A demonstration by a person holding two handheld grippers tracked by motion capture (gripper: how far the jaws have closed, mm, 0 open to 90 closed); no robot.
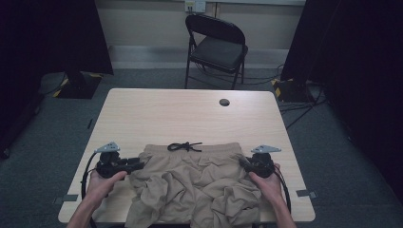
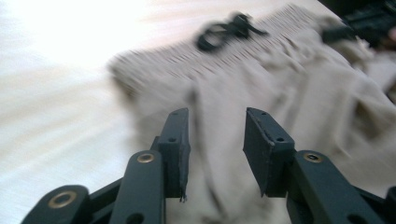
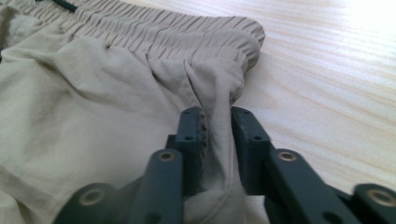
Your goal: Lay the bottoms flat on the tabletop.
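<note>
— How will those tan shorts point(image 1: 195, 183) handle, lying rumpled on the near half of the counter point(image 1: 157, 114)?

— Light, limp, likely to slump and drag; best taken by the elastic waistband point(image 3: 187, 32), which looks firmer.

— And the grips?

— The right hand-held gripper point(image 3: 218, 122) pinches a fold at the waistband corner. The left hand-held gripper point(image 2: 215, 135) is spread over the cloth, gripping nothing.

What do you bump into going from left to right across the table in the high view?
Left gripper → shorts → right gripper.
</note>
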